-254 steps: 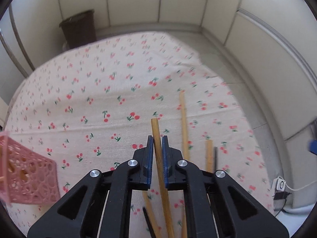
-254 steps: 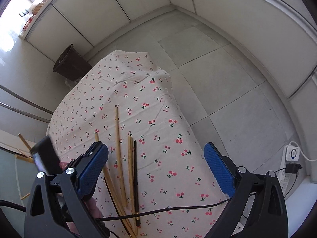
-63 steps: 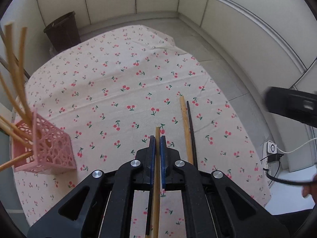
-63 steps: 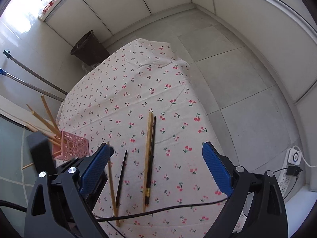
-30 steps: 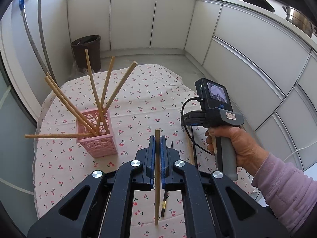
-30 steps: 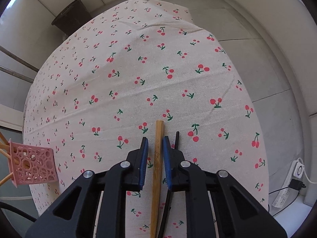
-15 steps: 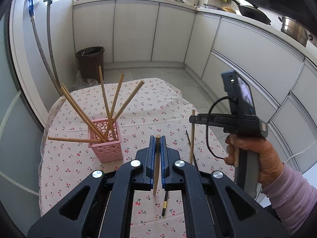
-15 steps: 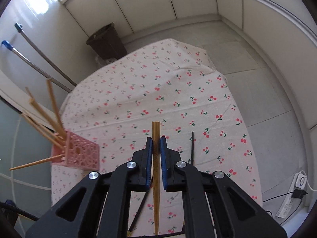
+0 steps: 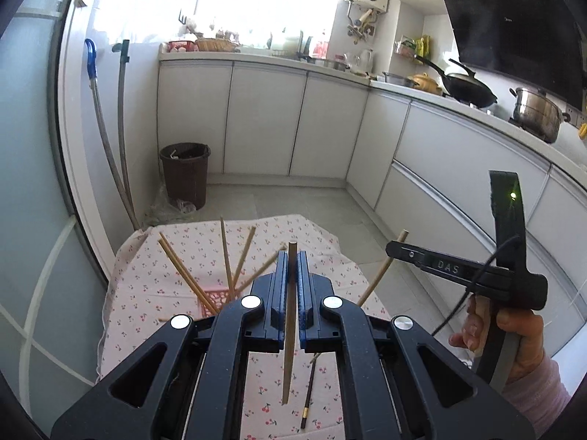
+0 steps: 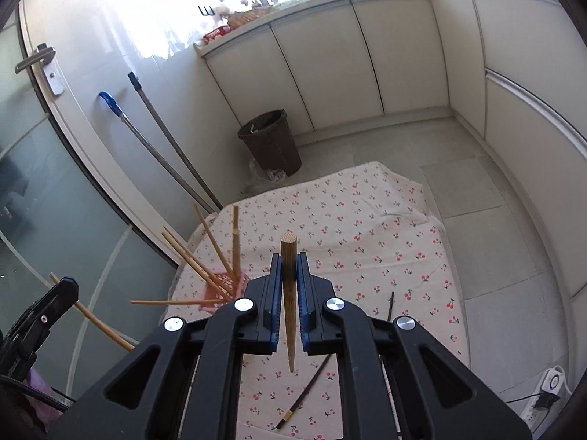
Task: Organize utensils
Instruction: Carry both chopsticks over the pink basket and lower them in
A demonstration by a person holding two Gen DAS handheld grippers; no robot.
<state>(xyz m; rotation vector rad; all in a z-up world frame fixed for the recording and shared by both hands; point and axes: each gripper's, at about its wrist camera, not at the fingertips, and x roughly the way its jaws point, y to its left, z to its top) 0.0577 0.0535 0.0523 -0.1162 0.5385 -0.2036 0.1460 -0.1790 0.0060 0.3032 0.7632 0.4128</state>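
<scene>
- Your left gripper [image 9: 291,271] clamps a wooden chopstick [image 9: 290,333], frame centre.
- Your right gripper [image 10: 289,275] clamps another chopstick [image 10: 289,293]; pink basket [image 10: 223,289] lower left.

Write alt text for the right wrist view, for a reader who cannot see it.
The right gripper is shut on a wooden chopstick, held above a table with a cherry-print cloth. At left a pink basket holds several wooden chopsticks; two dark chopsticks lie on the cloth. Behind are a brown bin and white cabinets.
</scene>
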